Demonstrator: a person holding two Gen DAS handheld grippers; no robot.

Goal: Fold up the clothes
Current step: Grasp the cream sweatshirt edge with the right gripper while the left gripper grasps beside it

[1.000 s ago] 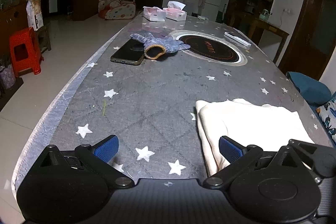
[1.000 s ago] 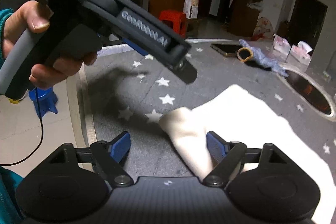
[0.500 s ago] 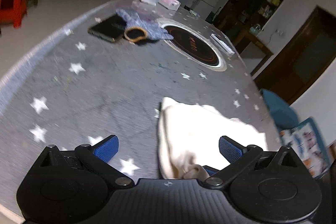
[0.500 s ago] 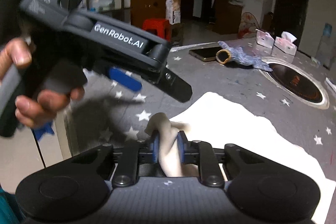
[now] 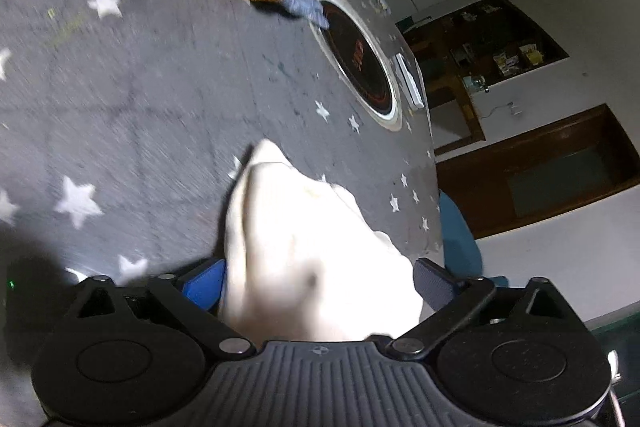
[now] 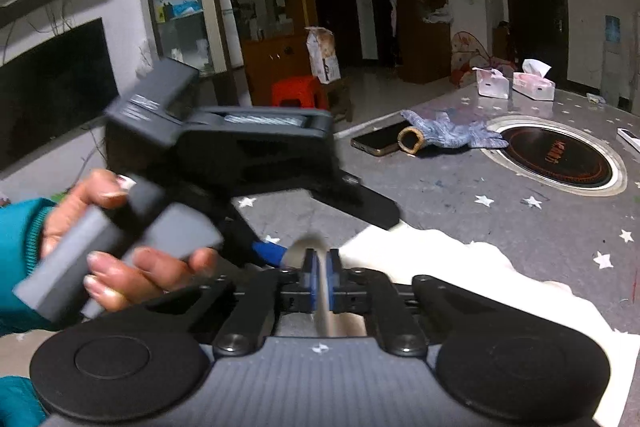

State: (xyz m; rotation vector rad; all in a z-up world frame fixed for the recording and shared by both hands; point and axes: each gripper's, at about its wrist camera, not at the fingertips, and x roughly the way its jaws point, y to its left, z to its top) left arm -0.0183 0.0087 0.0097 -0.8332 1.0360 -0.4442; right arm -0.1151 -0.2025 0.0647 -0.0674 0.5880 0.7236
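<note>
The right tool (image 6: pixel 321 277) has its blue pads pressed together on a thin fold of the cream cloth (image 6: pixel 460 267), pinching its near left corner. The rest of the cloth lies spread on the grey star-patterned bench (image 6: pixel 500 195), running off to the near right.

The left tool (image 5: pixel 316 281) stands wide open, a blue pad on either side of the bunched cloth (image 5: pixel 304 239), which fills the gap between them; the left pad looks to be touching the fabric, while the right pad sits just beside it. In the right wrist view, the left hand (image 6: pixel 120 247) grips the grey handle of this tool, which is blurred and comes in at the cloth from the left.

Toward the far side of the bench lie a dark phone (image 6: pixel 378 139) and a blue knit glove (image 6: pixel 448 133), touching each other, with a round black cooktop (image 6: pixel 556 157) set into the surface to their right. Two tissue boxes (image 6: pixel 514 85) sit farther back.
</note>
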